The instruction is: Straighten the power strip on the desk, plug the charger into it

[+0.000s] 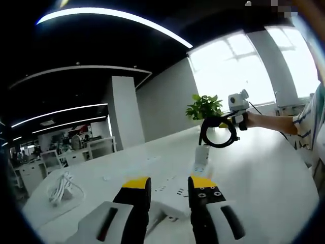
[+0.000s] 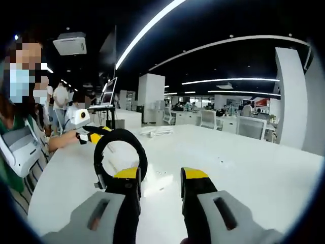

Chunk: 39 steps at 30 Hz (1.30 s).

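Observation:
A white power strip [image 1: 170, 195] lies on the white desk [image 1: 264, 173], under and between the jaws of my left gripper [image 1: 169, 183], which stand apart. A small white block [image 1: 201, 157] sits at the strip's far end. Beyond it a hand holds my right gripper [image 1: 231, 122] above the desk, and a black cable loop [image 1: 218, 133] hangs from it. In the right gripper view, the right gripper [image 2: 161, 174] is open. The black loop [image 2: 119, 152] rests against its left finger. The left gripper [image 2: 95, 135] is further back on the left. The strip [image 2: 155, 184] shows faintly on the desk.
A coil of white cable [image 1: 61, 188] [image 2: 157, 131] lies at the desk's far side. A potted plant [image 1: 204, 107] stands by the window. The person [image 2: 20, 147] stands at the desk's edge, with a screen [image 2: 109, 91] behind. Other desks and chairs stand further back.

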Motion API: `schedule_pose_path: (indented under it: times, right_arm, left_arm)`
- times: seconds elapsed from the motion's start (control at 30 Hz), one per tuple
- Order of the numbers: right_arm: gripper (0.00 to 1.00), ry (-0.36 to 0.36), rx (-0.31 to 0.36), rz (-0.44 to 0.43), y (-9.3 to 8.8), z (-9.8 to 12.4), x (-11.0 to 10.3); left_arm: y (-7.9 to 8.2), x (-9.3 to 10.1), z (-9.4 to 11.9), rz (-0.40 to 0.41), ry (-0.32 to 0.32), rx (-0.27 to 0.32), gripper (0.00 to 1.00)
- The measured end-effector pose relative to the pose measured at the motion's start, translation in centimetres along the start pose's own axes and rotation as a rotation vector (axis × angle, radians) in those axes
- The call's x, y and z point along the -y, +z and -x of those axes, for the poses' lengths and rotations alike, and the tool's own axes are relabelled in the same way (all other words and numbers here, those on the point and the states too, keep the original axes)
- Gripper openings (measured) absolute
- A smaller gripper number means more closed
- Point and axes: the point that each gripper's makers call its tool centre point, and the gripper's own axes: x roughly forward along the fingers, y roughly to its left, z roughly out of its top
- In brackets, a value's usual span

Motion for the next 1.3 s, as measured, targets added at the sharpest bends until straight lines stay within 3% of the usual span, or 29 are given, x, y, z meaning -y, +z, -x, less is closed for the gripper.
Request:
schedule_pose_path:
  times: [0.5,1.03,1.3]
  right_arm:
    - [0.29,0.056,-0.11,-0.021,-4.7,-0.7,-2.3]
    - [0.26,0.102,-0.153,-0.05,-7.0,-4.5,-3.4]
    - [0.24,0.096,-0.126,-0.091,-7.0,-5.3,-3.0]
  left_arm:
    - [-1.2,0.8,-0.3,0.033,-0.042,-0.052,0.28]
    - [-4.0,1.7,-0.6,0.079,-0.082,-0.179,0.26]
    - [-5.7,2.0,-0.8,0.092,-0.084,-0.248,0.26]
